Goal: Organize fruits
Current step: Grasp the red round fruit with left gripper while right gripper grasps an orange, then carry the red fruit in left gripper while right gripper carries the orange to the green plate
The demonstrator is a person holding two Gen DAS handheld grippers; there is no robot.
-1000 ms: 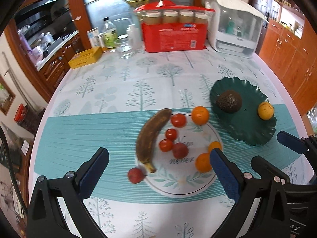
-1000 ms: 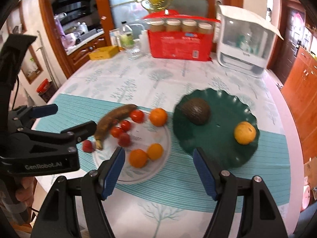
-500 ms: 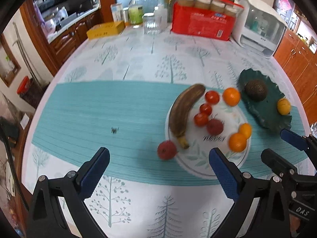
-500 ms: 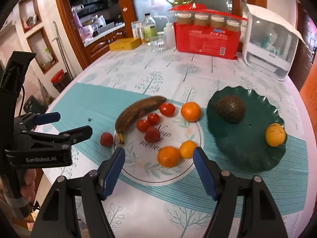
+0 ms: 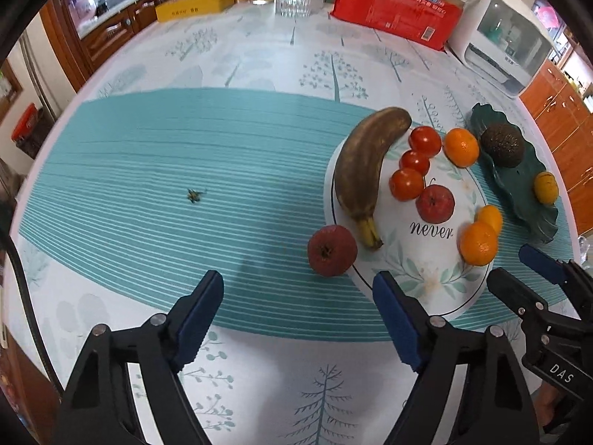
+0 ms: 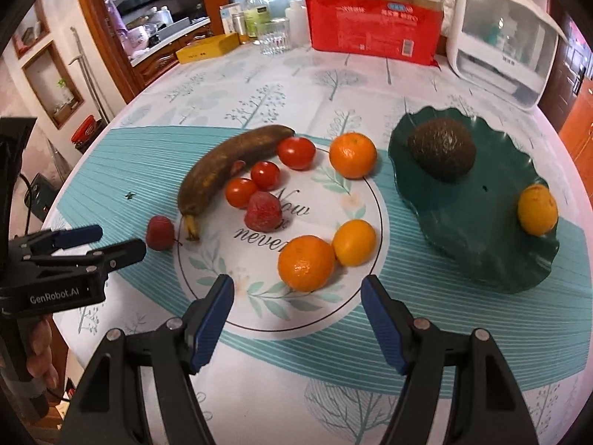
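Left to right across the table. The left gripper (image 5: 298, 307) hovers empty, jaws wide apart, just short of a small red fruit (image 5: 332, 250) that lies alone on the teal runner (image 5: 148, 185), touching or nearly touching the rim of the white printed plate (image 5: 426, 278). On that plate: an overripe brown banana (image 5: 365, 170) along its left edge, three cherry tomatoes (image 5: 407, 183) beside it, a second red fruit (image 5: 434, 204) near the centre, one orange (image 5: 461, 147) at the far rim and two more (image 6: 305, 262) touching each other at the near rim. The right gripper (image 6: 296, 320) hangs over the plate's near edge, jaws likewise spread and holding nothing, aimed at that pair. Farthest right, the scalloped green dish (image 6: 463, 259) carries only an avocado (image 6: 441, 153) and one yellow-orange citrus (image 6: 537, 209), well apart. Judged from this layout, sorting has barely begun: most fruit sits mixed on the white plate, one piece is off any plate, and neither tool has picked anything up.
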